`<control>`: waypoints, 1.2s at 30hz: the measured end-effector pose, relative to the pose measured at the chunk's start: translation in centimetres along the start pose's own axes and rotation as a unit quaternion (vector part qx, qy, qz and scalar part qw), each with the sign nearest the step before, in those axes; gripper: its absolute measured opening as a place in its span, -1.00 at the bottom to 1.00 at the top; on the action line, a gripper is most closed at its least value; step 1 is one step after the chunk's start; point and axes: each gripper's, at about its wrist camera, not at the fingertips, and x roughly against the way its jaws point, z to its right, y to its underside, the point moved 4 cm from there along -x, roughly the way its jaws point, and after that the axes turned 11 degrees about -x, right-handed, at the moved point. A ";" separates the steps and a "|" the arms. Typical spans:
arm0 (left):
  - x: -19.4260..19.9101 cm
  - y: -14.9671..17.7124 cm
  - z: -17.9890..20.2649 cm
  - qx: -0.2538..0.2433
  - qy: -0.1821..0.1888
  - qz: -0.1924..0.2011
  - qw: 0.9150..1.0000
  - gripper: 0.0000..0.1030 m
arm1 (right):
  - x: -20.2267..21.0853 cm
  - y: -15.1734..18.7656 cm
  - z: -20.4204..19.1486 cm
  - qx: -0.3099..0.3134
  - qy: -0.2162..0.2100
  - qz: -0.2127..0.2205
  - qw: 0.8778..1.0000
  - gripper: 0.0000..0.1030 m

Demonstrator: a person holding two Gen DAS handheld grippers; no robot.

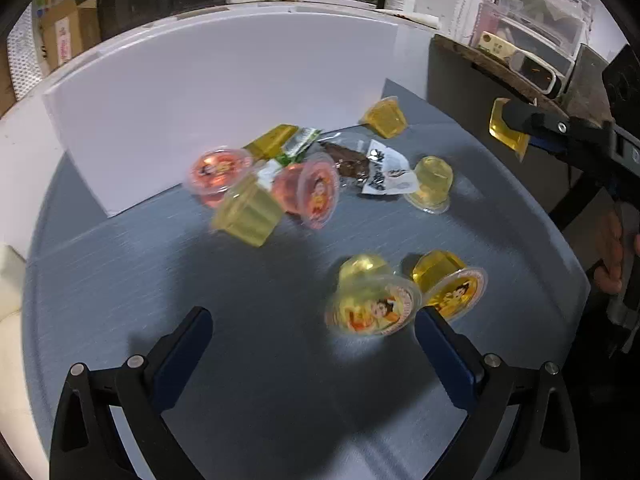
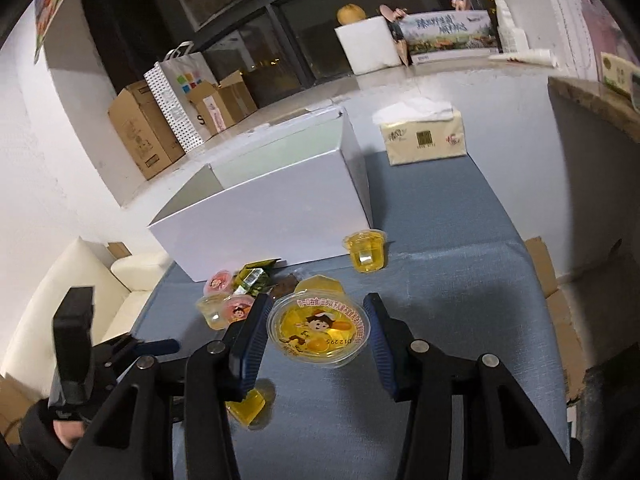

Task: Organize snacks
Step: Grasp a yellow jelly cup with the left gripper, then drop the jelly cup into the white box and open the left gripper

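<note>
Snacks lie scattered on the blue-grey worktop [image 1: 280, 340] in front of a white box [image 2: 260, 208], which I take as the landmark. One yellow jelly cup [image 2: 318, 330] sits between the two pads of the right gripper [image 2: 316, 334], with its printed lid facing the camera; the pads press on its sides, so this gripper holds it at a middle width, above the worktop. From the left wrist view the same cup [image 1: 506, 128] shows only partly, behind the black finger of that gripper [image 1: 520, 128].

The left gripper [image 1: 312, 332] stands wide and holds nothing. Two yellow lidded cups [image 1: 372, 304] [image 1: 450, 286] lie on their sides just beyond its right fingertip, well apart from the box.

Close to the front wall of the box there is a heap: two pink jelly cups [image 1: 218, 174] [image 1: 312, 190], a pale yellow cup [image 1: 248, 214], a green wrapper [image 1: 300, 142] and a brown packet [image 1: 348, 162]. Another yellow cup [image 1: 432, 184] stands upside down to the right of the heap, and one more [image 1: 384, 116] lies near the corner of the box.

The heap is blurred, and the print on the packets cannot be read. In the right wrist view, a further yellow piece [image 2: 248, 404] is half hidden under the gripper's left finger. A pack of tissues [image 2: 424, 138] stands beyond the box.
</note>
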 end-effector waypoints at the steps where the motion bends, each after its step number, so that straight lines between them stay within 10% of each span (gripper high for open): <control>1: -0.2 -0.2 -0.1 0.003 0.007 0.001 1.000 1.00 | 0.1 0.1 0.0 -0.002 -0.003 -0.001 1.000 0.00; 10: -0.4 -0.7 1.4 0.033 -0.010 0.003 0.999 0.90 | -0.2 1.3 -1.0 0.006 -0.004 -0.009 1.000 0.00; 14: -0.1 -0.9 1.2 0.040 -0.001 0.016 0.999 -0.03 | -0.2 1.4 -1.2 0.008 -0.003 -0.009 1.000 0.00; 24: 4.2 -1.2 0.3 0.064 0.007 0.068 0.996 -0.03 | 0.7 1.0 -3.2 0.025 -0.017 0.000 1.000 0.00; 36: 11.6 -14.0 -10.2 0.085 -0.078 0.169 0.979 -0.03 | -3.5 -10.9 -11.4 0.072 -0.051 0.028 0.996 0.00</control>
